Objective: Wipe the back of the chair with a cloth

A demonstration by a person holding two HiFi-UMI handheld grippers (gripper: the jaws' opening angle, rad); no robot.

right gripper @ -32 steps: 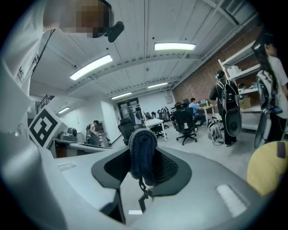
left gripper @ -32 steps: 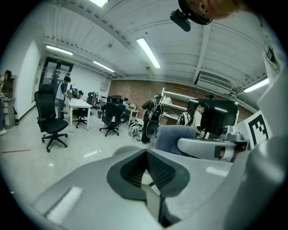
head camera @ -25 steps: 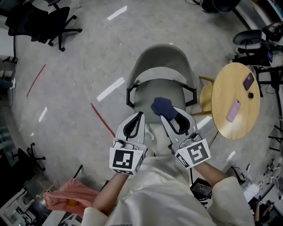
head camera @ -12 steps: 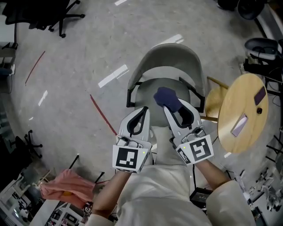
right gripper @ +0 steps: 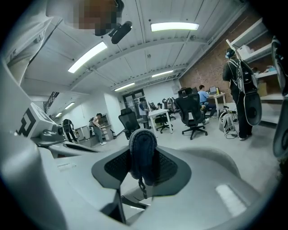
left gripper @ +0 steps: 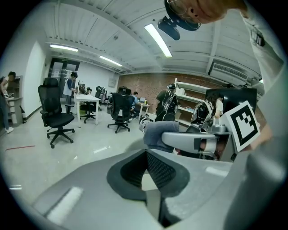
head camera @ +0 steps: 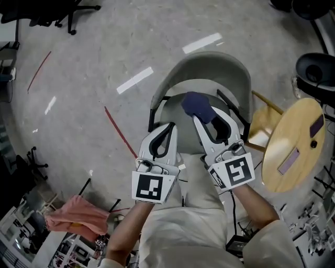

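Observation:
A grey-green chair with a curved back (head camera: 209, 67) and black armrests stands in front of me, seat (head camera: 175, 112) facing me. A dark blue cloth (head camera: 198, 106) hangs over the seat, just short of the back. My right gripper (head camera: 202, 118) is shut on it; the right gripper view shows the cloth (right gripper: 143, 152) bunched between the jaws of the right gripper (right gripper: 143, 167). My left gripper (head camera: 166, 129) is beside it over the seat's front edge, shut, nothing in it. The left gripper view shows the left gripper (left gripper: 146, 155) closed, with the cloth (left gripper: 156, 134) to its right.
A round wooden table (head camera: 293, 125) with two flat devices stands right of the chair, with a wooden stool (head camera: 260, 124) between them. A red tape line (head camera: 119, 133) crosses the floor on the left. A pink cloth (head camera: 73, 217) lies at lower left. Black office chairs (head camera: 49, 10) stand farther off.
Both grippers have moved forward over the chair seat, and the cloth now hangs closer to the chair back. The table has slid toward the right edge of the view.

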